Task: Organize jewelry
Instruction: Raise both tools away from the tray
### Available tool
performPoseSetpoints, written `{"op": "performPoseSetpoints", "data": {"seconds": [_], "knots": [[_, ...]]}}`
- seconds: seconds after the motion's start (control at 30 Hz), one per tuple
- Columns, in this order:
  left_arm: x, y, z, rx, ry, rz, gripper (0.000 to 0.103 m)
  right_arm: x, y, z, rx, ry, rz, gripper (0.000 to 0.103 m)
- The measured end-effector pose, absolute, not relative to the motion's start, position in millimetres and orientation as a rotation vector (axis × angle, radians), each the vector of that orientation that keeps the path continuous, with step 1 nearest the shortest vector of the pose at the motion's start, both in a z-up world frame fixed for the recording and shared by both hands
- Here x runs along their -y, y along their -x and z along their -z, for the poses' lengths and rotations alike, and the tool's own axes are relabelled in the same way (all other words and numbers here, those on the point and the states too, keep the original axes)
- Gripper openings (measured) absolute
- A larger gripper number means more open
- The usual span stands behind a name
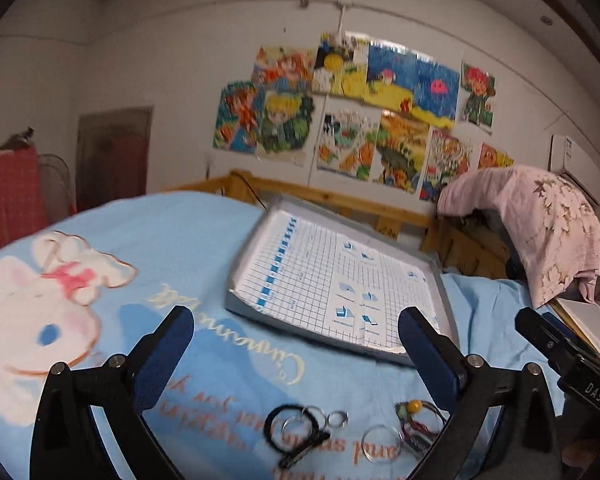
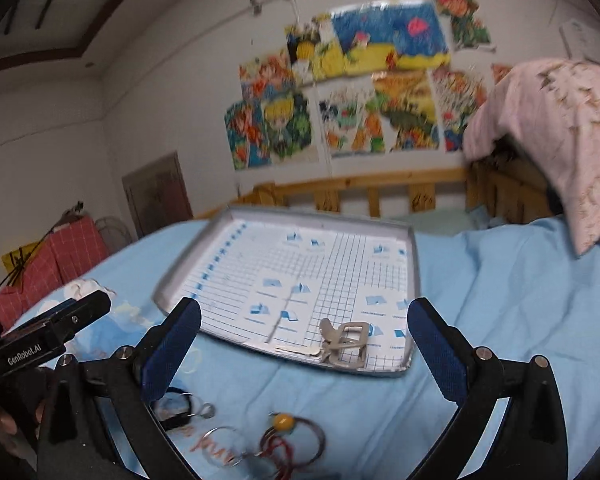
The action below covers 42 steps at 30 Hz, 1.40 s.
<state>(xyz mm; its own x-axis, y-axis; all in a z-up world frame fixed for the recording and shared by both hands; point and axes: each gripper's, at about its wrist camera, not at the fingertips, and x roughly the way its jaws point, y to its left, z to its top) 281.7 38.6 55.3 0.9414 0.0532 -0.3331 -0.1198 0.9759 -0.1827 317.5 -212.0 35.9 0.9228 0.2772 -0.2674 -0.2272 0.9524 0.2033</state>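
Risks, as I judge them: the rings and loops lie on a soft blue blanket (image 1: 220, 240), so a pinch from either claw could push a thin piece into the fabric or flick it aside; the pieces lie close and partly overlapped, so lifting one may drag a neighbour. Stock on the bed, near edge: black elastic band (image 1: 290, 426) with a silver ring over it, small silver ring (image 1: 337, 418), larger thin wire ring (image 1: 381, 442), bracelet with a yellow bead (image 1: 414, 405) and red cord. Stock already in the grey tray (image 1: 236, 296) (lined with gridded paper): a pale metal clip (image 2: 342, 340), by the near edge. My left claw (image 1: 296, 328) stands wide apart, empty, above the loose pieces; my right claw (image 2: 304, 324) likewise apart, holding nothing.
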Motion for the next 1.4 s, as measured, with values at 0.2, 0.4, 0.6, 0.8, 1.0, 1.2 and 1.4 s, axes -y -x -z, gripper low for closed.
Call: {"op": "performPoseSetpoints", "data": {"seconds": [0.2, 0.4, 0.6, 0.8, 1.0, 1.2, 1.4], "knots": [[-33, -215, -63, -0.268, 0.171, -0.091, 0.103, 217, -242, -40, -0.206, -0.167, -0.203, 0.101], [-23, -150, -60, -0.21, 0.109, -0.099, 0.103, 223, -168, -30, -0.11, -0.141, -0.158, 0.102], [-13, -104, -54, -0.204, 0.065, -0.077, 0.103, 229, -111, -22, -0.079, -0.137, -0.156, 0.102], [-9, -64, -41, -0.233, 0.075, -0.034, 0.103, 234, -64, -9, -0.085, -0.136, -0.141, 0.102], [-12, -35, -26, -0.254, 0.106, -0.029, 0.103, 237, -32, 3, -0.125, -0.151, -0.137, 0.101], [-17, -24, -24, -0.254, 0.105, -0.033, 0.103, 229, -19, 6, -0.137, -0.117, -0.151, 0.102], [-22, -26, -28, -0.268, 0.094, -0.033, 0.103, 223, -25, -5, -0.12, -0.081, -0.163, 0.102]]}}
